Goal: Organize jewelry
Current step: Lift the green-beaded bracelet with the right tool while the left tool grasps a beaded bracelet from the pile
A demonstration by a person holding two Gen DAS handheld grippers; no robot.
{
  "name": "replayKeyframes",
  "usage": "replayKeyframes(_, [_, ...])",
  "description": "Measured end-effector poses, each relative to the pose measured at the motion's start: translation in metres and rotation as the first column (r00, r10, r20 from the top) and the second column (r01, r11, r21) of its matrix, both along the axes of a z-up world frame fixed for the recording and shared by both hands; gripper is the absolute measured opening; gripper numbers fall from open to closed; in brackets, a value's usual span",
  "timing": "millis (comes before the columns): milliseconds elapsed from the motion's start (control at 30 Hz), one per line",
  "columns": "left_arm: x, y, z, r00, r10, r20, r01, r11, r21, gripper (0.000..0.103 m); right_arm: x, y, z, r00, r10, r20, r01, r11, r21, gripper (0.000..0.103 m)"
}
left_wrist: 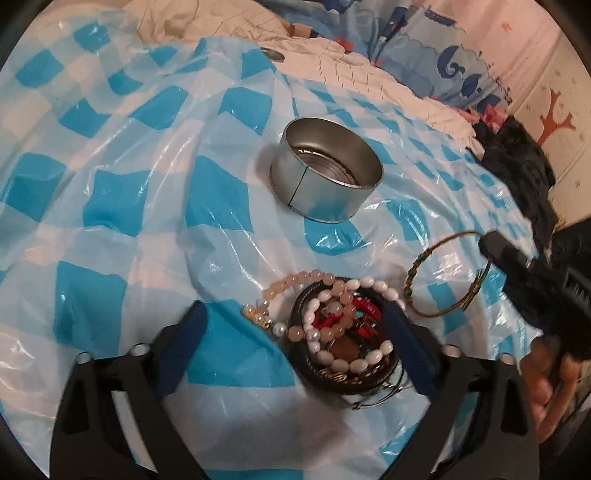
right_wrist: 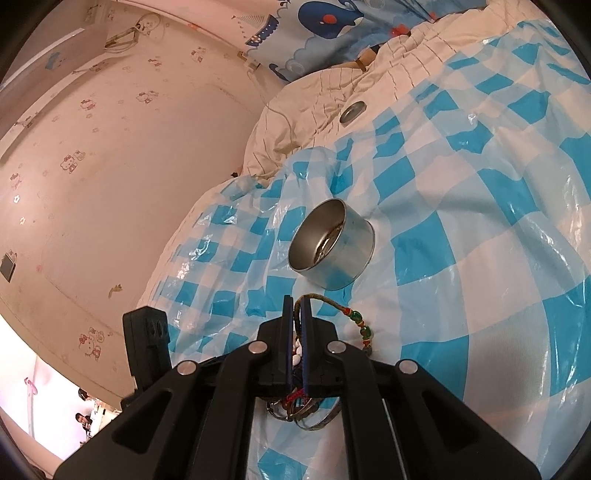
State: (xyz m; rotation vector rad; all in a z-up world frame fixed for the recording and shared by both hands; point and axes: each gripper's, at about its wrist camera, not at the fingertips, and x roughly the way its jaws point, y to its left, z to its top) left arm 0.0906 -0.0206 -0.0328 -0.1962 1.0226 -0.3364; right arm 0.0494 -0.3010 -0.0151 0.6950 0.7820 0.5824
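Note:
A heap of jewelry [left_wrist: 343, 332], with white and pink bead bracelets, red beads and metal bangles coiled inside a dark band, lies on the blue-and-white checked plastic sheet [left_wrist: 129, 192]. My left gripper [left_wrist: 295, 310] is open and straddles the heap, its right finger close beside it and its left finger well clear. Behind the heap stands an open, empty round metal tin [left_wrist: 325, 170] [right_wrist: 332, 247]. My right gripper [right_wrist: 294, 301] [left_wrist: 495, 247] is shut on a thin brown cord bracelet with green beads [right_wrist: 360, 325] [left_wrist: 450, 273], which hangs just right of the heap.
The sheet covers a rumpled bed with cream bedding [left_wrist: 354, 74] and a whale-print cloth [right_wrist: 332, 22] behind. A small metal lid [right_wrist: 352, 110] lies on the cream bedding. Dark clothing [left_wrist: 517, 166] is piled at the right; a pink wall [right_wrist: 110, 166] borders the bed.

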Motion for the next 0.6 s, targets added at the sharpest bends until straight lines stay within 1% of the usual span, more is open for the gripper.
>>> replayKeyframes(33, [-0.001,-0.001,-0.002,1.000,-0.006,0.001,0.006,1.000,0.008,0.068,0.000,0.001,0.000,1.000,0.002,-0.001,-0.002,1.000,-0.001,0.005])
replayKeyframes(100, [-0.002,-0.002,-0.005,1.000,0.003,0.007,-0.003,1.000,0.024,0.058,-0.001,0.002,-0.001,1.000,0.005,-0.002,-0.005,1.000,-0.005,0.005])
replayKeyframes(167, [-0.002,0.000,-0.006,1.000,0.012,0.015,-0.013,0.999,0.038,0.040,0.000,0.003,-0.002,1.000,0.007,-0.003,-0.007,1.000,-0.008,0.005])
replayKeyframes(200, [-0.002,0.002,-0.005,1.000,0.021,0.020,-0.022,0.999,0.043,0.035,0.000,0.004,-0.002,1.000,0.007,-0.003,-0.007,1.000,-0.008,0.005])
replayKeyframes(267, [-0.003,0.006,-0.002,0.999,0.036,0.036,-0.038,0.999,0.037,0.018,0.000,0.004,-0.002,1.000,0.006,-0.002,-0.006,1.000,-0.007,0.005])
replayKeyframes(333, [-0.003,0.010,0.000,0.998,0.047,0.049,-0.050,0.998,0.049,0.013,0.000,0.005,-0.002,1.000,0.007,-0.003,-0.007,1.000,-0.009,0.005])
replayKeyframes(367, [-0.004,0.012,0.001,0.997,0.048,0.054,-0.050,0.998,0.047,0.007,-0.001,0.006,-0.002,1.000,0.008,-0.002,-0.008,1.000,-0.011,0.005])
replayKeyframes(433, [-0.007,0.010,0.006,0.996,0.039,0.083,-0.044,0.997,0.060,0.000,-0.001,0.006,-0.002,1.000,0.008,0.000,-0.008,1.000,-0.013,0.005])
replayKeyframes(533, [-0.009,0.005,0.010,0.996,0.013,0.094,-0.019,0.997,0.068,0.000,-0.001,0.006,-0.003,1.000,0.007,0.001,-0.007,1.000,-0.013,0.005])
replayKeyframes(600, [-0.007,0.004,0.007,0.997,0.006,0.075,-0.011,0.997,0.071,0.000,0.000,0.006,-0.003,1.000,0.007,-0.003,-0.007,1.000,-0.012,0.005])
